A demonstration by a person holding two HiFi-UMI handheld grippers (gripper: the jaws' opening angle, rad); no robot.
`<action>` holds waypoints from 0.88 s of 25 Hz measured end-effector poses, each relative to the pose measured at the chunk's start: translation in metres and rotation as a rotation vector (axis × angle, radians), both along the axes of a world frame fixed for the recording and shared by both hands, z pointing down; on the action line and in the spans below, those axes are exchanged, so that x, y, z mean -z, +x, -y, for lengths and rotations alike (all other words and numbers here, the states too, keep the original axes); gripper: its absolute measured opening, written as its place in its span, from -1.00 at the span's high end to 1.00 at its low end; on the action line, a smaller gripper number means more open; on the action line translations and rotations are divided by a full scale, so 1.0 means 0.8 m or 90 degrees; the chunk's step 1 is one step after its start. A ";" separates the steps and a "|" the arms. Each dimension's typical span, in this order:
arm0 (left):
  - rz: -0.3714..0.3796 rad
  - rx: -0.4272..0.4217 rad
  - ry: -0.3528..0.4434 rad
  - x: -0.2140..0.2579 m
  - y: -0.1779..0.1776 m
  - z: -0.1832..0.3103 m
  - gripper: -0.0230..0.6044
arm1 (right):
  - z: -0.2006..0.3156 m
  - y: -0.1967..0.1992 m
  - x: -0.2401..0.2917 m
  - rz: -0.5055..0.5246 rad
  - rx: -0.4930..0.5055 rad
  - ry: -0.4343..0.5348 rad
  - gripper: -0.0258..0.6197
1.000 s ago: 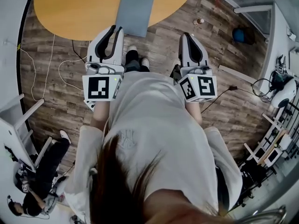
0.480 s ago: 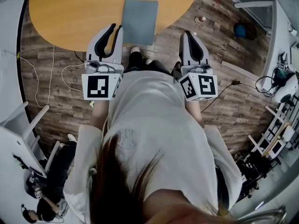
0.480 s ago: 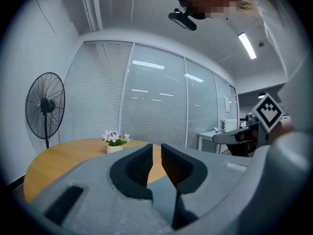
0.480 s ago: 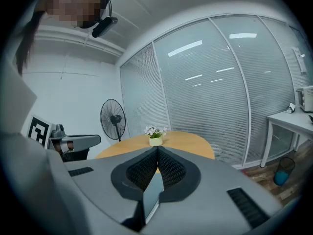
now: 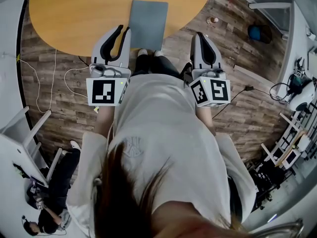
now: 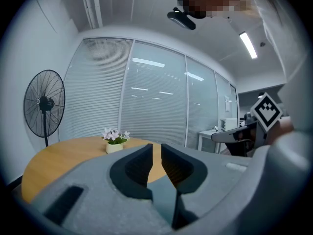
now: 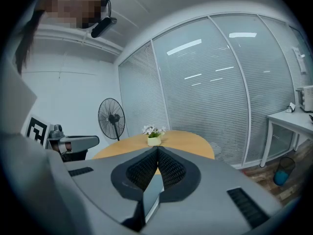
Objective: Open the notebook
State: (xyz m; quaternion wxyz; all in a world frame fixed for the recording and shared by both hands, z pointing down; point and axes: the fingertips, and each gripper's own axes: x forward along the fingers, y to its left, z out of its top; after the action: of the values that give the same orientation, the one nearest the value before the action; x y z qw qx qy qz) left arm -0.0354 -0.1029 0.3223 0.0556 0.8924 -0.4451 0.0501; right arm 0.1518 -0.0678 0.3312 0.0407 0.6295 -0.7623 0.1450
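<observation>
Since the earlier frame the bench and the closed grey notebook had slid lower in the head view's upper middle, as the person drew closer. Nothing was done yet: the notebook lay shut and untouched at the bench's near edge, between the two grippers in the picture. The left gripper held its fingers a narrow slit apart on nothing; the right gripper was closed and empty.

**The room around me**

Below me runs a grey-brown plank floor with thin cables trailing across it. Ahead stands a round wooden table bearing a small pot of pale flowers. Behind it I see a glass wall with blinds, a black pedestal fan beside the white wall, and lit strip lights overhead.
</observation>
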 end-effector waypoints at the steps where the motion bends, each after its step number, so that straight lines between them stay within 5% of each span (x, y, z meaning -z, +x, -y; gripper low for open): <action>1: 0.000 0.003 0.000 0.001 0.001 0.002 0.71 | 0.004 0.001 0.001 0.000 0.006 0.002 0.92; 22: 0.014 0.086 0.019 0.021 0.009 0.042 0.71 | 0.085 0.009 0.019 0.015 0.091 0.027 0.92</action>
State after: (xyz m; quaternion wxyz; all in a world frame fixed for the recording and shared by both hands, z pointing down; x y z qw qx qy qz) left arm -0.0283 -0.1366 0.3056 0.0404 0.8606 -0.5053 0.0495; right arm 0.1593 -0.1360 0.3160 0.0287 0.5723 -0.8086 0.1333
